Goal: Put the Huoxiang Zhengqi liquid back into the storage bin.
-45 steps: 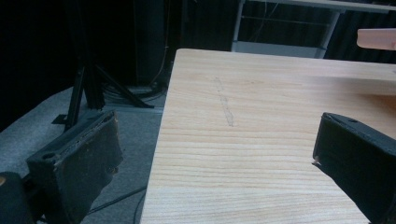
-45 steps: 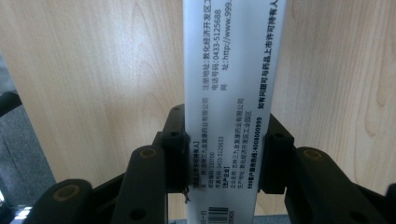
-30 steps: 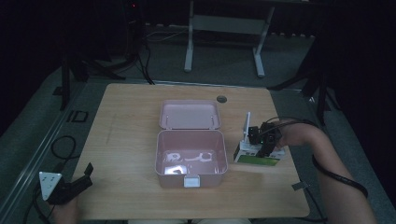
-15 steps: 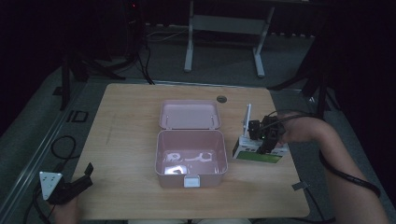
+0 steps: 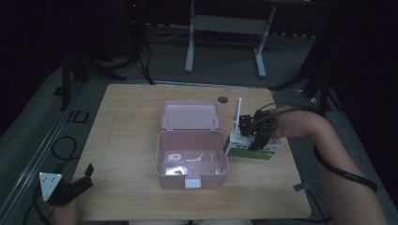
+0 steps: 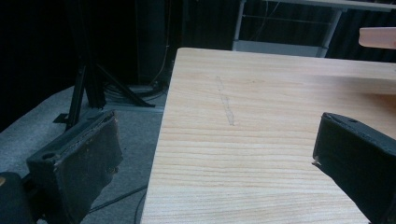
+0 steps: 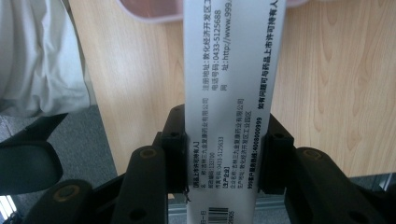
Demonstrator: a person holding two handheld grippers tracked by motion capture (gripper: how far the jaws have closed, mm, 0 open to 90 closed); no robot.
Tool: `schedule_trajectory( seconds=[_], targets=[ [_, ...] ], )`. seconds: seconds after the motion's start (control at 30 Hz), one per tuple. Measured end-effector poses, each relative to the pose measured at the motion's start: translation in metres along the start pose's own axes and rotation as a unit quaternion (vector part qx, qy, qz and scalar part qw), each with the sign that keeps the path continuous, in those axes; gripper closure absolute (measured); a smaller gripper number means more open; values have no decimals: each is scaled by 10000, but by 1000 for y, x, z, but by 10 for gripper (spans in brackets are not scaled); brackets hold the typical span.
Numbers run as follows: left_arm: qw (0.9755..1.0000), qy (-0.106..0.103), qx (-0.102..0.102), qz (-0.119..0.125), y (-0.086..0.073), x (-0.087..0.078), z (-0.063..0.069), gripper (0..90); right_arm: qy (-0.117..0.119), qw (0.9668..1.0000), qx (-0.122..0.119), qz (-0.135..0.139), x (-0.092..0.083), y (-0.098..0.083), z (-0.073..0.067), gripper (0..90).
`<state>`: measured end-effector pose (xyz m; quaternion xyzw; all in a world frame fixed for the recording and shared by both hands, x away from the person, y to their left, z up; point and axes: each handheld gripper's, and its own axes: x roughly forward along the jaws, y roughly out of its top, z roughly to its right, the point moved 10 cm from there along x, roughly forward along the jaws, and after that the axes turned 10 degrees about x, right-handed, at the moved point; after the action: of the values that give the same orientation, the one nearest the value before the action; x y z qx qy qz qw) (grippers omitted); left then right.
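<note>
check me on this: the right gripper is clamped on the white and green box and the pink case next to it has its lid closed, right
Not quite. The pink case has its lid open, laid back flat behind it, as the high view shows. The rest stands: the right gripper is clamped on the white and green box, seen in the right gripper view.

Open case at table centre; carton just right of it; left gripper lower left.
</note>
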<state>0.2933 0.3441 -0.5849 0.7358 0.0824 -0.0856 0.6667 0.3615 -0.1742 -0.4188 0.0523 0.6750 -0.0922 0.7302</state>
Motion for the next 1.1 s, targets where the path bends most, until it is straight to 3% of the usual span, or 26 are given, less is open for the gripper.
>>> schedule_trajectory(
  seconds=[0.37,0.8,1.1],
  targets=[
    [10000,-11,-6,-2,0,0,0,10,-13,10000,-49,-20,-11,27,-2,620],
    [10000,-25,4,-15,0,0,0,9,2,9996,-245,-107,-20,64,-17,619],
    [10000,-24,-15,-14,0,0,0,9,156,9987,-491,14,-25,94,-31,619]
  ],
)
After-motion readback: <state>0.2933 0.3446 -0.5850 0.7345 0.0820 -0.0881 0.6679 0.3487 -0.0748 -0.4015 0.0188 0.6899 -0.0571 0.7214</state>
